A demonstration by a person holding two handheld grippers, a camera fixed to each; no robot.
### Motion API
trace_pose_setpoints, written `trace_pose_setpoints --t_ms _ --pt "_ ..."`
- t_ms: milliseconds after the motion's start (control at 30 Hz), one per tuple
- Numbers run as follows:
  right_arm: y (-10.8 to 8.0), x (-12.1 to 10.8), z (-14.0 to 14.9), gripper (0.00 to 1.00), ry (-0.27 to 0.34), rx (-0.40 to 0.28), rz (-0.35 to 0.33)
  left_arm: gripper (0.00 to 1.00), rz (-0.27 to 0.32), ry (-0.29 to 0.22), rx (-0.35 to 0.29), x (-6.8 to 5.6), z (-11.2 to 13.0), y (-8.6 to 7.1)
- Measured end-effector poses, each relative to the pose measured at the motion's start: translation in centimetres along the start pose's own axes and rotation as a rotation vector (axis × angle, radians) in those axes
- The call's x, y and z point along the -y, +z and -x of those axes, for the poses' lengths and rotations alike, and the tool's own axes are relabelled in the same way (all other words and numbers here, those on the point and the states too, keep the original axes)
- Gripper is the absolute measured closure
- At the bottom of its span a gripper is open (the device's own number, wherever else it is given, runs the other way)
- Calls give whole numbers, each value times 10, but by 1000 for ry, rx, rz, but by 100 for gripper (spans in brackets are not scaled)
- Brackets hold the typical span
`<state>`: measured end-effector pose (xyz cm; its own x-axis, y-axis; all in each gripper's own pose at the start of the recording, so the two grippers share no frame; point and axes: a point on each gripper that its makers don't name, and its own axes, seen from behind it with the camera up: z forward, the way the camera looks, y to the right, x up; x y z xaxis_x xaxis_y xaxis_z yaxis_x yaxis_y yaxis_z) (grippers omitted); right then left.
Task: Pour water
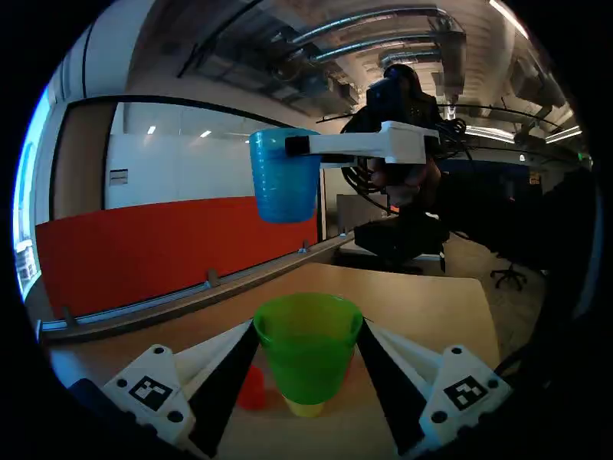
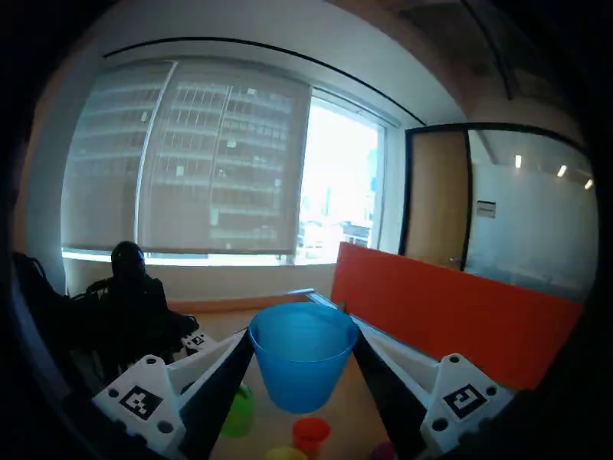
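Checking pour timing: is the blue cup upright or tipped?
Upright. The blue cup sits rim-up in the right hand-held gripper, sides near vertical in the left gripper view.

A wooden table (image 1: 429, 299) meets a red partition (image 1: 153, 253), under bright windows (image 2: 341, 184) and bare ceiling pipes (image 1: 360, 17).

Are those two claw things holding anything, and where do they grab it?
Yes. The left gripper pinches the green cup by its upper sides; the right gripper holds the blue cup likewise.

left gripper (image 1: 306, 330), white fingers (image 1: 195, 359), black pads (image 1: 230, 376), square markers (image 1: 149, 391), dark screws (image 1: 176, 416), right gripper (image 2: 301, 336) matching, black cables (image 1: 357, 181) trailing
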<state>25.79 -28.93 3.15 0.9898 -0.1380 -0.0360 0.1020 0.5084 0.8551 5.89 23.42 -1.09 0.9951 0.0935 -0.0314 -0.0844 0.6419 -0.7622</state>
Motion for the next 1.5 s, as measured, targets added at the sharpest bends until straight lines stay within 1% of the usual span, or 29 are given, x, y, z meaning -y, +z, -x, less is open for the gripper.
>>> trace_pose_setpoints --t_ms 300,500,667,900,1067,1300,1500 --pt "-3 -6 4 8 93 20 2 13 -12 5 25 6 6 -3" --pt "-8 -9 13 7 125 39 3 13 -18 1 61 11 15 -6" --pt "-11 -11 24 7 108 61 10 13 -22 17 101 14 26 -8" --pt "-18 -19 37 7 69 89 35 13 -38 16 157 22 42 -7" --pt "-23 -21 48 7 50 110 40 13 -43 17 192 26 52 -8" --pt "-32 -25 67 6 29 146 57 13 -44 27 233 27 62 -7" --pt "-39 -24 86 6 20 174 54 13 -40 31 265 27 72 -4"
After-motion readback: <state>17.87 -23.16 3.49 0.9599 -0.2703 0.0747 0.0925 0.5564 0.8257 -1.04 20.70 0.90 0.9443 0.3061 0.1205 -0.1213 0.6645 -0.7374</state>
